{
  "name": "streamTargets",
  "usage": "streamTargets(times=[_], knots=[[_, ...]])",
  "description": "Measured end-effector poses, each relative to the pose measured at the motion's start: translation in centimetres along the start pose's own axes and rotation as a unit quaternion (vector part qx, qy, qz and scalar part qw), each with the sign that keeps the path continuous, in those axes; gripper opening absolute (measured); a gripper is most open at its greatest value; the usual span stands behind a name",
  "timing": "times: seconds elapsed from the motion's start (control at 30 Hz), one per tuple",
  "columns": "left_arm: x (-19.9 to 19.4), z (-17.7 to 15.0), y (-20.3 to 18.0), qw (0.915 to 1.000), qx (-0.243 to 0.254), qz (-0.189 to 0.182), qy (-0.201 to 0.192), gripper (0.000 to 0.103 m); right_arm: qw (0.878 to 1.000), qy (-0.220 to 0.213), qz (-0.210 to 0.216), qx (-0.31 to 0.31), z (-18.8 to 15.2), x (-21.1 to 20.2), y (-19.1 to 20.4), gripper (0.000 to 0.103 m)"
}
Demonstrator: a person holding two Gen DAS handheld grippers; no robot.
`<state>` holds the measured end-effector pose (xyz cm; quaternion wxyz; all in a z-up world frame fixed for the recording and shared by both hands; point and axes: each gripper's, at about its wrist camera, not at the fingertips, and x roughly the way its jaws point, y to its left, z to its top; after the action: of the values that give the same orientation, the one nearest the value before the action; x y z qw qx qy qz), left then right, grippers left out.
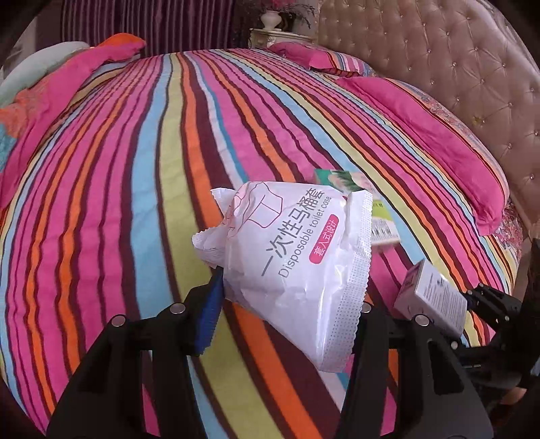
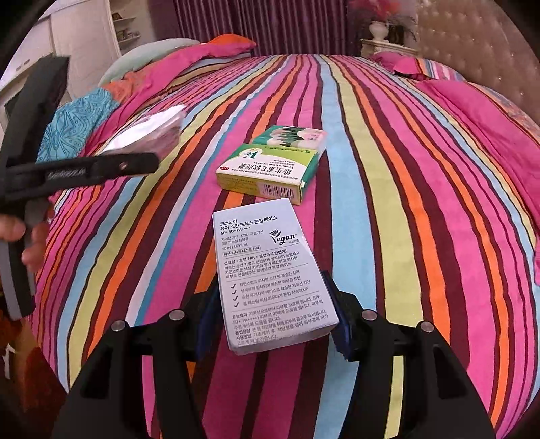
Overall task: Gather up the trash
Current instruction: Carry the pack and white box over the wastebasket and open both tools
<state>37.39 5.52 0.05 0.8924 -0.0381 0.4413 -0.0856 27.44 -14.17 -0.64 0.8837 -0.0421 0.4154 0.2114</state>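
Observation:
A white plastic packet (image 1: 287,256) printed "Disposable toilet case" hangs above the striped bed, and my left gripper (image 1: 290,300) is shut on its lower part. In the right wrist view a pale grey carton (image 2: 266,270) with Korean print sits between the blue pads of my right gripper (image 2: 275,324), which is shut on it. That carton (image 1: 428,297) also shows at the right of the left wrist view. A green and yellow medicine box (image 2: 270,172) lies on the bed just beyond the carton. A flat green pack (image 2: 293,135) lies behind it.
The bed (image 2: 371,202) has a bright striped cover. Pink pillows (image 1: 422,135) lie against a tufted headboard (image 1: 455,60). A folded quilt (image 2: 152,77) is heaped at the far left. A bedside table with a vase (image 1: 273,23) and purple curtains stand beyond. A hand (image 2: 20,236) shows at the left.

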Motion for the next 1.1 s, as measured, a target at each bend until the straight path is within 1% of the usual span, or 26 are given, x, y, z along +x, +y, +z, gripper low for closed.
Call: streamTargets(times=[0.37, 0.6, 0.77, 0.9, 1.1], knots=[[-5.0, -4.5, -0.4, 0.9999, -0.013, 0.004, -0.009, 0.052, 1.0, -0.009, -0.022, 0.012, -1.5, -3.4, 0.5, 0.053], [-7.7, -7.8, -0.7, 0.9997, -0.019, 0.006, -0.01, 0.052, 0.999, -0.014, -0.021, 0.04, -2.9, -5.4, 0.3, 0.053], [-10.0, -11.3, -1.0, 0.9996, -0.022, 0.015, -0.008, 0.052, 0.999, -0.019, -0.023, 0.043, -4.6, -7.1, 1.1, 0.053], [-11.8, -14.5, -1.1, 0.9995, -0.025, 0.019, -0.003, 0.052, 0.998, -0.017, -0.011, 0.055, -6.2, -8.3, 1.5, 0.053], [-14.1, -19.1, -1.9, 0.9994, -0.027, 0.022, 0.006, 0.052, 0.998, -0.019, -0.003, 0.059, -8.6, -10.6, 2.1, 0.053]])
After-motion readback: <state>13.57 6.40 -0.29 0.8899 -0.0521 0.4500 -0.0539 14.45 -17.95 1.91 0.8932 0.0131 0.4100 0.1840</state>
